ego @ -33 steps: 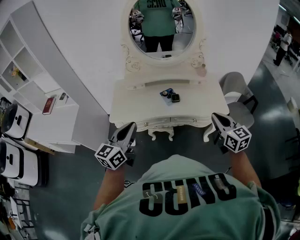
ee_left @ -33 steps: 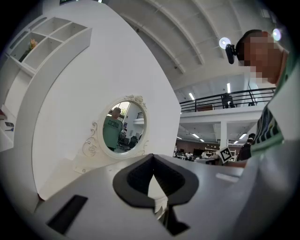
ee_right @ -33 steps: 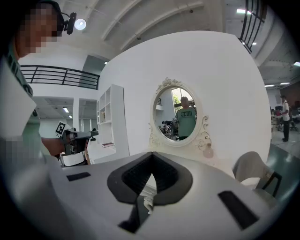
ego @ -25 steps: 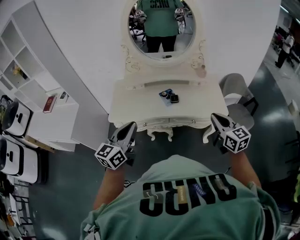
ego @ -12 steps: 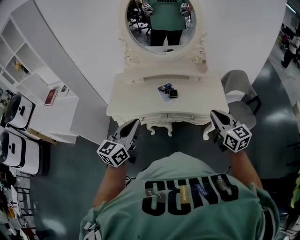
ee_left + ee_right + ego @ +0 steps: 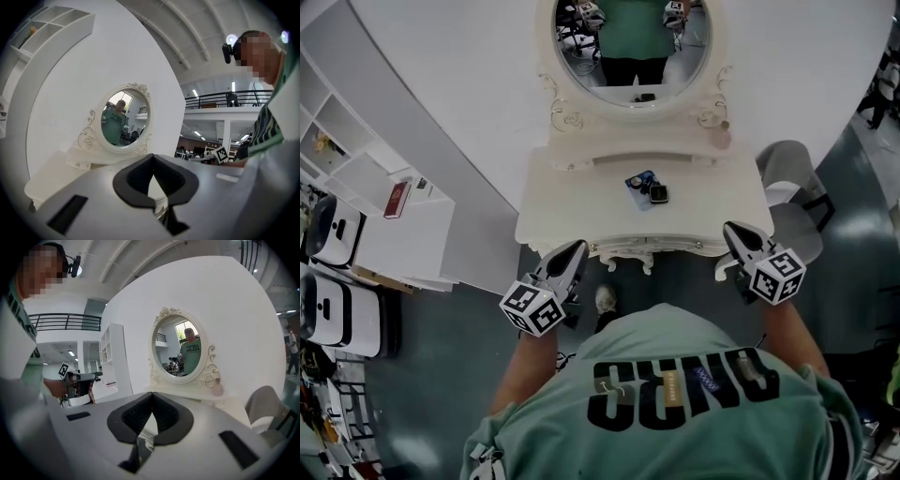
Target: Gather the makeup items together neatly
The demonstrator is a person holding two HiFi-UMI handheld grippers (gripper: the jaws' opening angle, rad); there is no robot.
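Note:
A small cluster of makeup items (image 6: 645, 188), dark compacts with a blue piece, lies at the middle of the white dressing table (image 6: 572, 206). My left gripper (image 6: 575, 248) hovers just short of the table's front left edge, jaws together with nothing between them. My right gripper (image 6: 731, 229) is at the front right corner, also shut and empty. In the left gripper view the left gripper (image 6: 152, 157) points level at the oval mirror (image 6: 123, 117). The right gripper (image 6: 152, 395) faces the mirror (image 6: 183, 350) too. Neither gripper view shows the makeup items.
A pink bottle (image 6: 724, 139) stands on the raised shelf right of the mirror (image 6: 633, 42). A grey chair (image 6: 789, 183) sits right of the table. White shelving (image 6: 394, 225) stands to the left. My shoe (image 6: 605, 298) shows under the table front.
I have stepped toward the dressing table, and both shut grippers now sit closer to its front edge. A shoe has come into sight below it.

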